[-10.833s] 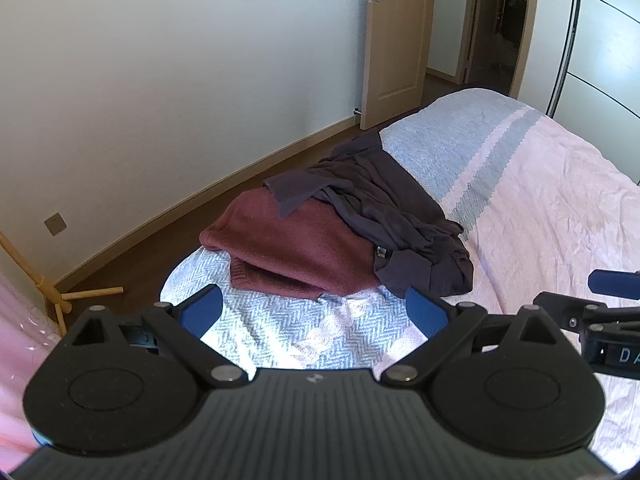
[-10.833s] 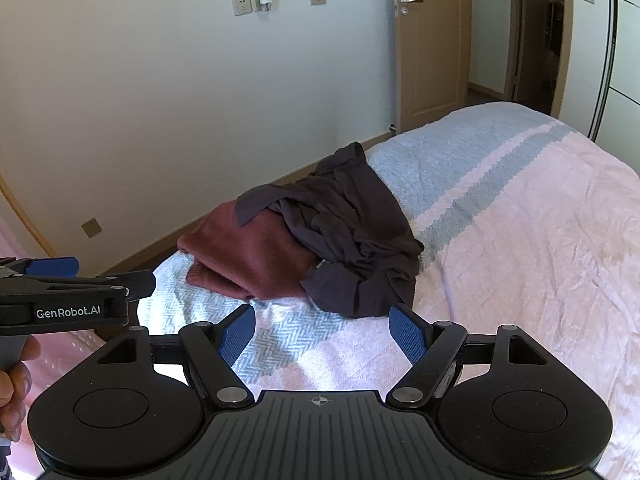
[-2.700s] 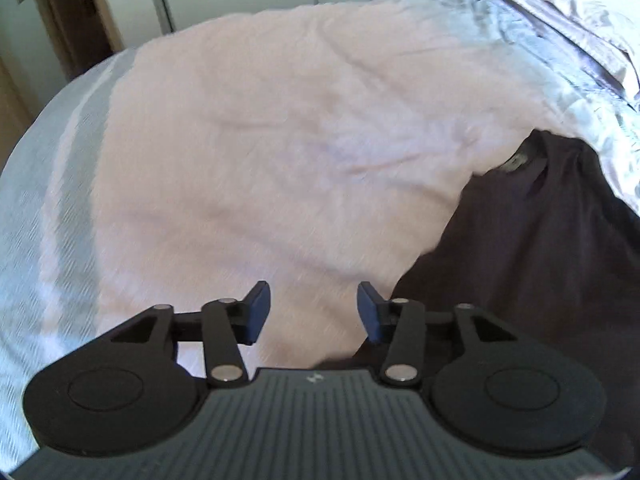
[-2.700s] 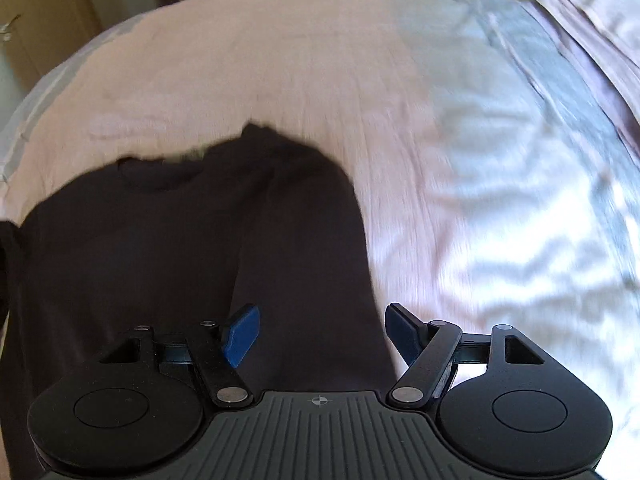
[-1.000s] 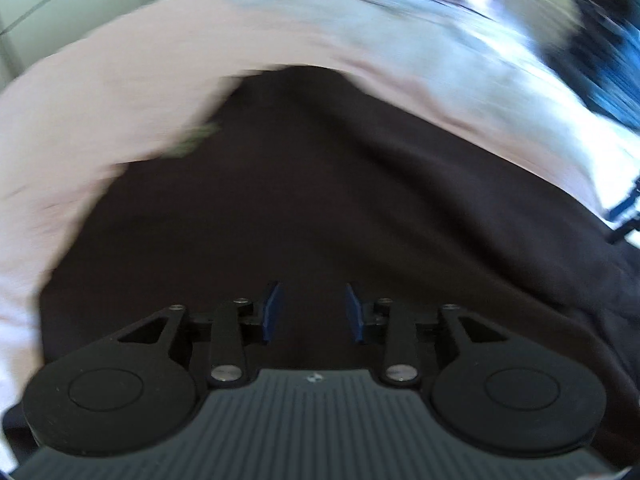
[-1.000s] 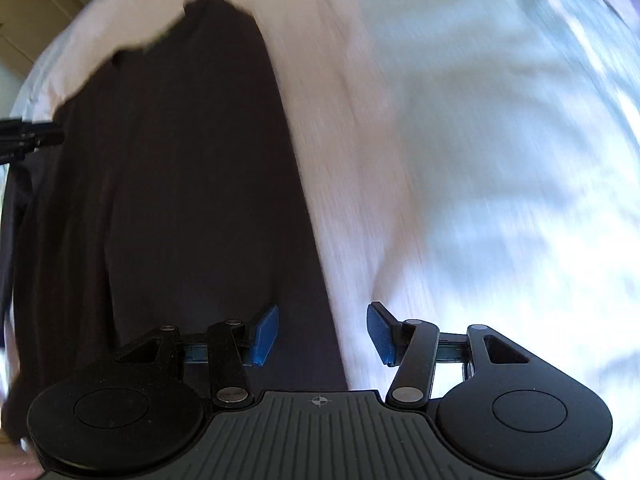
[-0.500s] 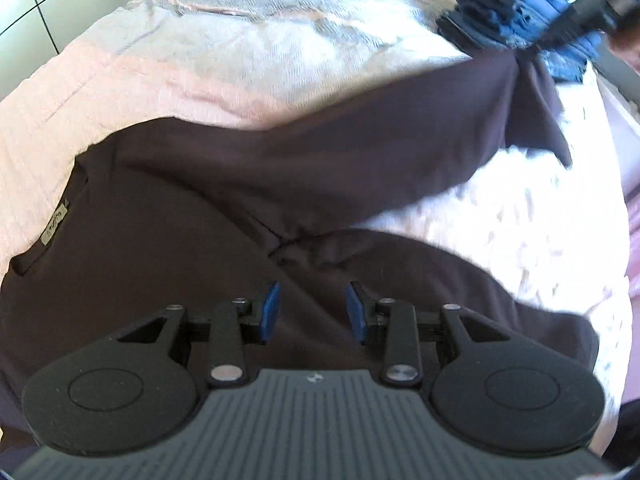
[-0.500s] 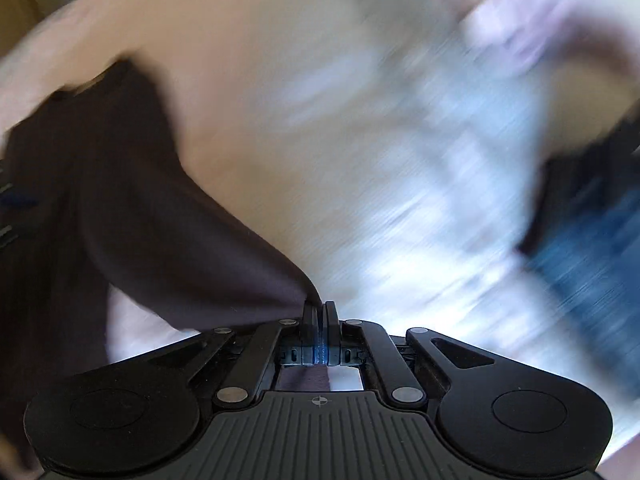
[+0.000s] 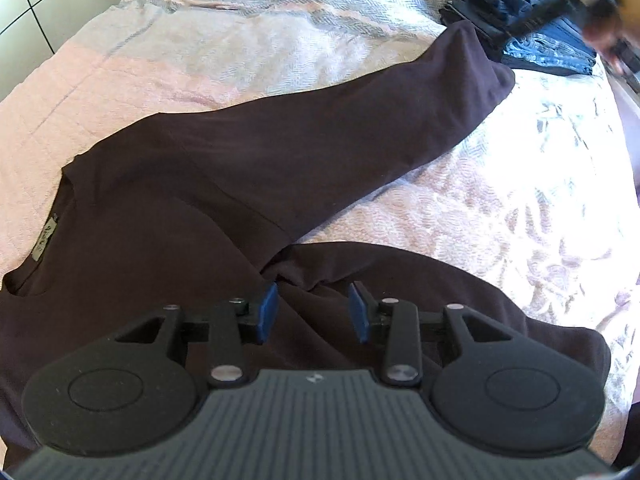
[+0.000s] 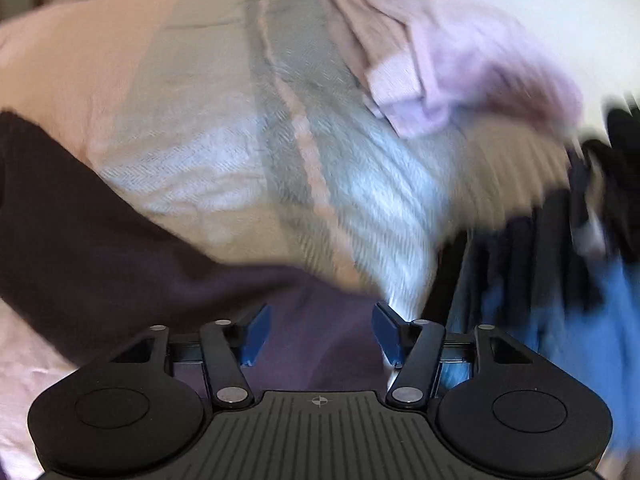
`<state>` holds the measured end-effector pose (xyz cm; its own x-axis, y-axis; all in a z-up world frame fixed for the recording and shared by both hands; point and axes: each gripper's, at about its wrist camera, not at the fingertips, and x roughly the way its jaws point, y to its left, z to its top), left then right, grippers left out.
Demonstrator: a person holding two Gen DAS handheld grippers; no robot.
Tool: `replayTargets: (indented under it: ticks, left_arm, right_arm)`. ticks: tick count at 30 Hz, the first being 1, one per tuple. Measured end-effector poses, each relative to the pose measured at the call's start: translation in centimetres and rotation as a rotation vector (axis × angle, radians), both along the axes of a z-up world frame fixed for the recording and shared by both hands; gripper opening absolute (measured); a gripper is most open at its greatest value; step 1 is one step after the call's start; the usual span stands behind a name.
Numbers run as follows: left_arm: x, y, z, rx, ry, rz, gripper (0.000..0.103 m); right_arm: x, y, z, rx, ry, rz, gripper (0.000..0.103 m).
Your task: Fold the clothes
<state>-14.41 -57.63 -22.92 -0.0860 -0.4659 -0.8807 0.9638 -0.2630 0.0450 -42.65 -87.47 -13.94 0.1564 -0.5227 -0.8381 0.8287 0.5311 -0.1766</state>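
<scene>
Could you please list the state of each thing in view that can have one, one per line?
Dark shirt: spread flat on the bed, unfolded, one sleeve stretched out to the side.
Left gripper: jaws opening, over the shirt's underarm, not gripping.
Right gripper: jaws opening over the sleeve end, nothing pinched.
Stack of clothes: folded, piled beyond the sleeve end.
Bedspread: slightly wrinkled.
</scene>
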Motion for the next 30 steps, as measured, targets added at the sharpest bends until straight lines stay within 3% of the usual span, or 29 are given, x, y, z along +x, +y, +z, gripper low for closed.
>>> replayTargets:
  ticks: [5, 7, 11, 14, 16, 17, 20, 23, 27, 30]
  left_arm:
    - [-0.2, -0.5, -0.3, 0.007, -0.003, 0.000, 0.037]
    - [-0.3, -0.6, -0.5, 0.013, -0.008, 0.003, 0.037]
    - [-0.7, -0.3, -1.1, 0.037, -0.031, -0.010, 0.037]
    - [-1.3, -0.2, -1.5, 0.065, -0.044, -0.021, 0.037]
    - [-1.8, -0.3, -1.4, 0.073, -0.048, -0.032, 0.037]
    - [-2.1, -0.4, -1.2, 0.071, -0.048, -0.038, 0.037]
    - [-2.8, -0.7, -0.6, 0.061, -0.044, -0.047, 0.037]
    - [-3.2, -0.9, -0.1, 0.053, -0.040, -0.043, 0.037]
    - [-3.1, -0.3, 0.2, 0.054, -0.052, -0.026, 0.037]
    - [-1.8, 1.5, 0.7, 0.055, -0.065, 0.027, 0.037]
  right_arm:
    - [-5.2, 1.8, -2.8, 0.174, -0.144, -0.195, 0.059]
    - [-7.4, 0.9, -3.9, 0.186, -0.216, -0.313, 0.059]
    - [-11.2, -1.0, -5.9, 0.187, -0.489, -0.496, 0.059]
    - [-12.5, -2.2, -7.7, 0.201, -0.630, -0.549, 0.059]
    - [-13.1, -2.4, -8.7, 0.235, -0.687, -0.586, 0.023]
    - [-13.4, -2.1, -8.1, 0.210, -0.683, -0.595, 0.008]
    - [-14.3, -0.7, -5.2, 0.104, -0.645, -0.614, 0.006]
    - [-15.3, 1.3, -2.5, -0.037, -0.542, -0.629, 0.006]
    - [-16.6, 1.7, -3.8, 0.019, -0.494, -0.680, 0.007]
    - [-16.4, 3.0, -3.0, 0.008, -0.502, -0.659, 0.007]
